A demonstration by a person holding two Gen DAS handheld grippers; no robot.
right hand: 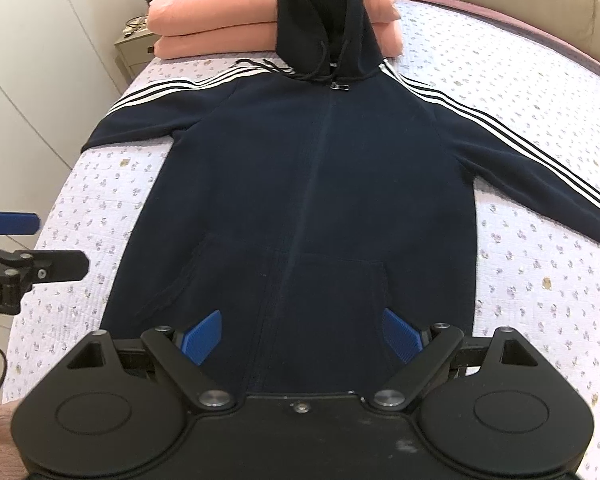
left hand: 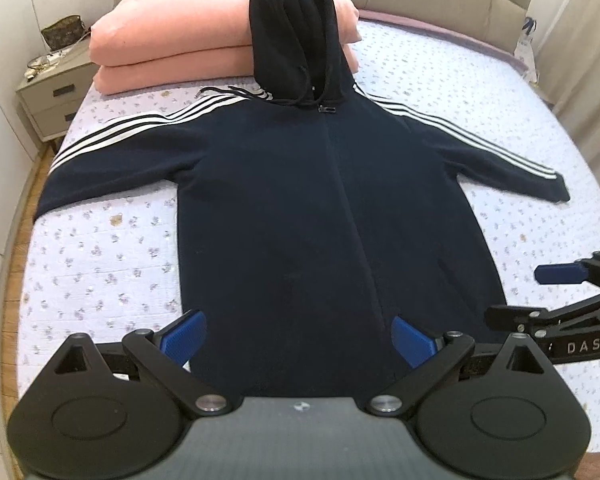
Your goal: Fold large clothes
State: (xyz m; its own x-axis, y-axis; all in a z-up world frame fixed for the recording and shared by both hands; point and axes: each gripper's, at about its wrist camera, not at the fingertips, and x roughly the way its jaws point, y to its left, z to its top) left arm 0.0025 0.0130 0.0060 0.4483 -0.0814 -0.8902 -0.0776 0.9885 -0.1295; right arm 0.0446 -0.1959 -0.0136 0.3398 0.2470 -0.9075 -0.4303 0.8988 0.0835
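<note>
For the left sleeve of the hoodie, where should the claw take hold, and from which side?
Grip the left sleeve at its cuff end, coming in from the outer bed edge: it lies flat, spread away from the hoodie body, the cuff its free end. The left claw is open.

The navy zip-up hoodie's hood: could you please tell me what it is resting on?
The hood leans on two stacked salmon-pink pillows, which lie on the floral lilac bedspread. The pillows' middle stretch behind the hood is covered.

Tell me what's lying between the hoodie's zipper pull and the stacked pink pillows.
The hoodie's hood, propped up against the pink pillows, rises just beyond the zipper pull, with drawstrings trailing beside it. Both wrist views show this.
</note>
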